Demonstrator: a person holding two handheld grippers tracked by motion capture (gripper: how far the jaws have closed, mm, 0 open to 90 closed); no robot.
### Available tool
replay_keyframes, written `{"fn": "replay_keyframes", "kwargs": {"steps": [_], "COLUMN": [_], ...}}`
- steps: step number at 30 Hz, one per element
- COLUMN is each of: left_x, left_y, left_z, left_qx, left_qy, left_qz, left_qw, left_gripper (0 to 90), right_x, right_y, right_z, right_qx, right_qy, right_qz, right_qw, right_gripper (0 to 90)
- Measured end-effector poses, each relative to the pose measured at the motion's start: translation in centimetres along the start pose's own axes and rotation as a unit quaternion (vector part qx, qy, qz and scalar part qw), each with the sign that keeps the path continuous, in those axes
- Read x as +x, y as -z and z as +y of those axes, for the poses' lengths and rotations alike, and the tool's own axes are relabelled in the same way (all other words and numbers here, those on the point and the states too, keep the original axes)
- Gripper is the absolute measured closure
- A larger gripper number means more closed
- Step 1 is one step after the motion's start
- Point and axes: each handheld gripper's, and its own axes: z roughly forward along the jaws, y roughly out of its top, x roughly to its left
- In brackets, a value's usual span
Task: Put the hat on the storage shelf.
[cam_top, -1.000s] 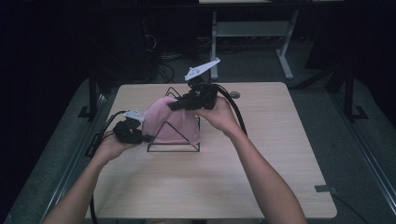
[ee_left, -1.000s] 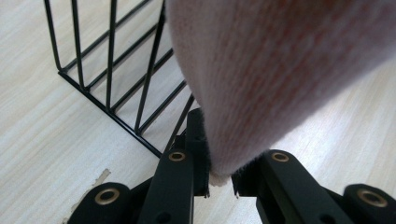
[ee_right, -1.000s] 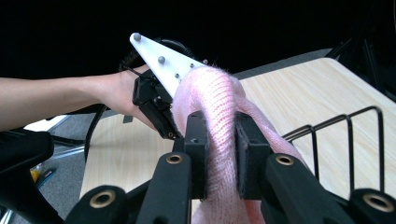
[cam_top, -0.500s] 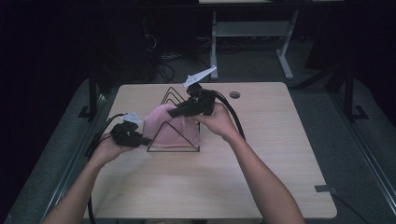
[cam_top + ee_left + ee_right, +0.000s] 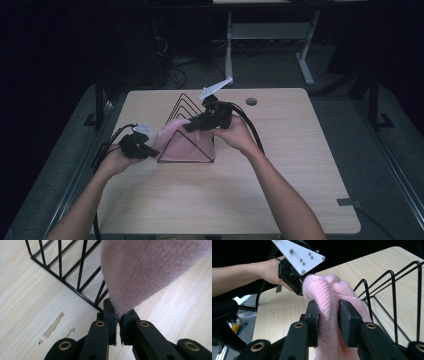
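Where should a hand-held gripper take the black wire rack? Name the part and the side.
Grip the top bend of an outer triangular loop of the black wire rack, coming from above. The thin wire fits between jaws there, and the pink knit cloth covers the near side.

The pink knit cloth [image 5: 187,142] hides much of the wire rack [image 5: 186,107].

A: What's on the tabletop [image 5: 280,185]?
B: Light wood-grain top. A black wire rack [image 5: 186,131] stands on it, left of centre toward the far edge.
A: Anything else?
B: Chipped patches [image 5: 53,325] in the surface near the rack.
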Motion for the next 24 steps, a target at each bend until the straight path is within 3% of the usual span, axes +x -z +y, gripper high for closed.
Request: {"fn": "replay_keyframes", "kwargs": {"steps": [4,5,6,11,16,19,24], "left_x": [-0.1,-0.2,0.0,-0.1,0.0,-0.1,-0.3], "left_y": [-0.3,-0.7,-0.7,-1.0,-1.0,-0.7,0.2], "left_z": [0.0,0.0,0.0,0.0,0.0,0.0,-0.4], "left_qx": [0.012,0.016,0.027,0.027,0.031,0.018,0.003], "left_qy": [-0.006,-0.001,-0.012,-0.009,-0.012,-0.001,0.008], "left_qz": [0.002,0.001,0.002,0.003,0.001,-0.002,-0.002], "left_qw": [0.9999,0.9999,0.9996,0.9996,0.9994,0.9998,1.0], "left_gripper": [85.2,85.2,85.2,85.2,85.0,82.3,72.0], "right_x": [0.4,0.5,0.4,-0.1,-0.2,-0.1,0.2], "right_y": [-0.4,-0.6,-0.8,-1.0,-0.9,-0.5,1.4], "right_z": [0.3,0.4,0.5,0.4,0.0,-0.2,-1.1], "right_qx": [-0.001,0.002,0.006,0.003,-0.005,-0.01,-0.036], "right_qy": [0.018,0.016,0.013,-0.006,-0.01,-0.005,0.005], "right_qz": [-0.009,-0.009,-0.01,-0.002,0.003,0.003,-0.02], "right_qw": [0.9998,0.9998,0.9998,1.0,0.9999,0.9999,0.9991], "right_gripper": [73.1,73.4,73.4,69.0,66.5,52.7,44.6]}}
